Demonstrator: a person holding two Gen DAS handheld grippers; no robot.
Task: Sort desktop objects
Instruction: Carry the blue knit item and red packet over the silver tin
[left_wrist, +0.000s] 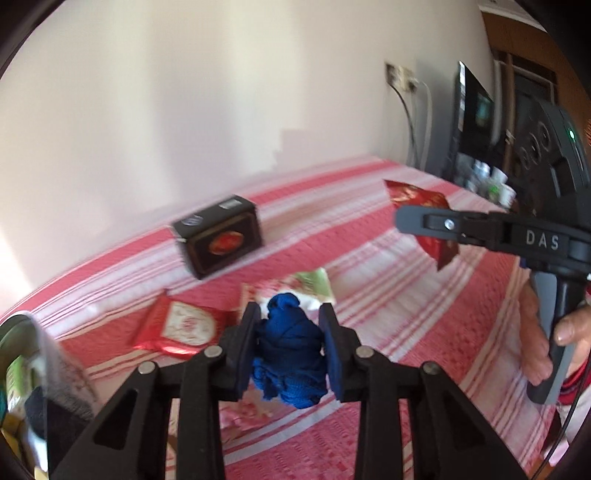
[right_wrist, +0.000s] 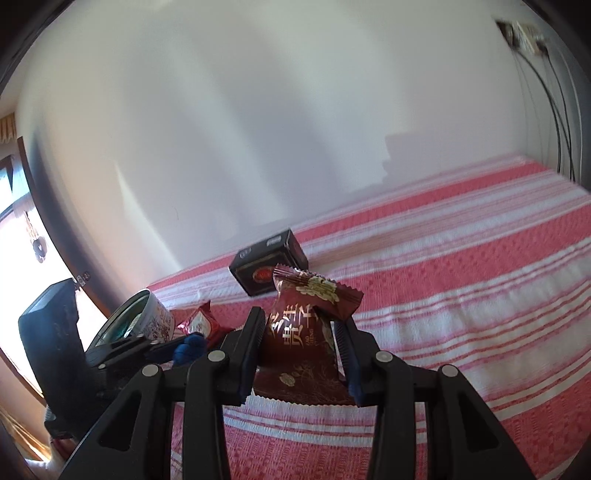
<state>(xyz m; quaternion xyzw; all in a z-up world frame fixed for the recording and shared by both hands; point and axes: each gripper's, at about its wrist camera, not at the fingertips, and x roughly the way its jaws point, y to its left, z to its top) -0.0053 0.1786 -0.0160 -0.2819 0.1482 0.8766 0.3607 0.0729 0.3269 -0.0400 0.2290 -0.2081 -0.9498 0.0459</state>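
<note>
Here the left tool (left_wrist: 290, 345) is clamped on a crumpled blue cloth bundle (left_wrist: 290, 358), held above the striped counter (left_wrist: 388, 332). The right tool (right_wrist: 301, 345) pinches a dark red snack packet (right_wrist: 306, 339), gold-lettered and crimp-edged, near a black box (right_wrist: 267, 267).

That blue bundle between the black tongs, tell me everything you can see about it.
The blue bundle looks like soft knitted or mesh fabric, deep blue, scrunched into a wrinkled lump with a small knob on top. The left gripper is shut on it, one dark pad pressing each side, and it appears lifted above the red-and-white striped cloth, though that is hard to confirm. Loose folds hang below the pads. From the right wrist view it shows as a small blue lump.
</note>
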